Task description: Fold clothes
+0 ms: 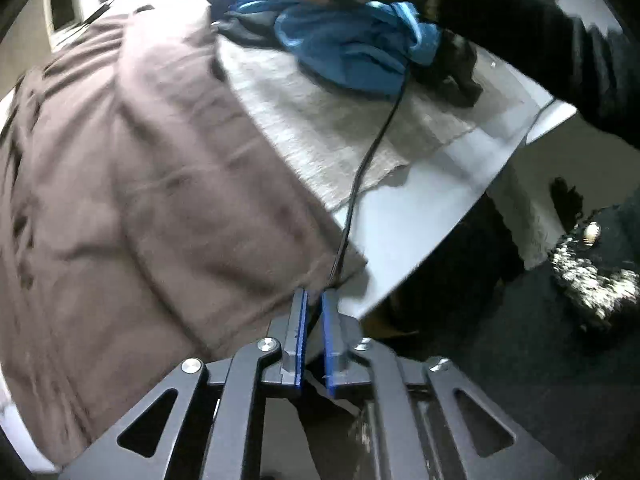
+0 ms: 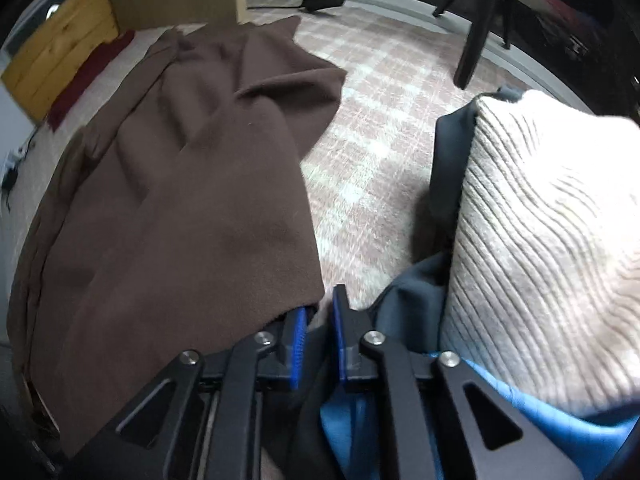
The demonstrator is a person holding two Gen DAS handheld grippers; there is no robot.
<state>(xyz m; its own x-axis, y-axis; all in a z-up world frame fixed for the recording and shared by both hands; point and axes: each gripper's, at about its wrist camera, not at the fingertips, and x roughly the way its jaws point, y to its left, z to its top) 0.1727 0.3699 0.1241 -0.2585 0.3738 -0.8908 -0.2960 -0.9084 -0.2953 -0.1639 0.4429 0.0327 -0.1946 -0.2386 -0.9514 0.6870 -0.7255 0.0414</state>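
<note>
A big brown garment lies rumpled over the table and fills the left of the left wrist view. My left gripper sits at its near corner by the table edge, jaws nearly together and pinching the hem. In the right wrist view the same brown garment stretches away over a plaid cover. Its near edge drapes over one finger of my right gripper and runs into the narrow gap, where the jaws clamp it.
A blue cloth and dark clothes are piled at the far end under a black sleeve. A black cable crosses the white table. A cream knit sweater lies right of my right gripper. A wooden crate stands far left.
</note>
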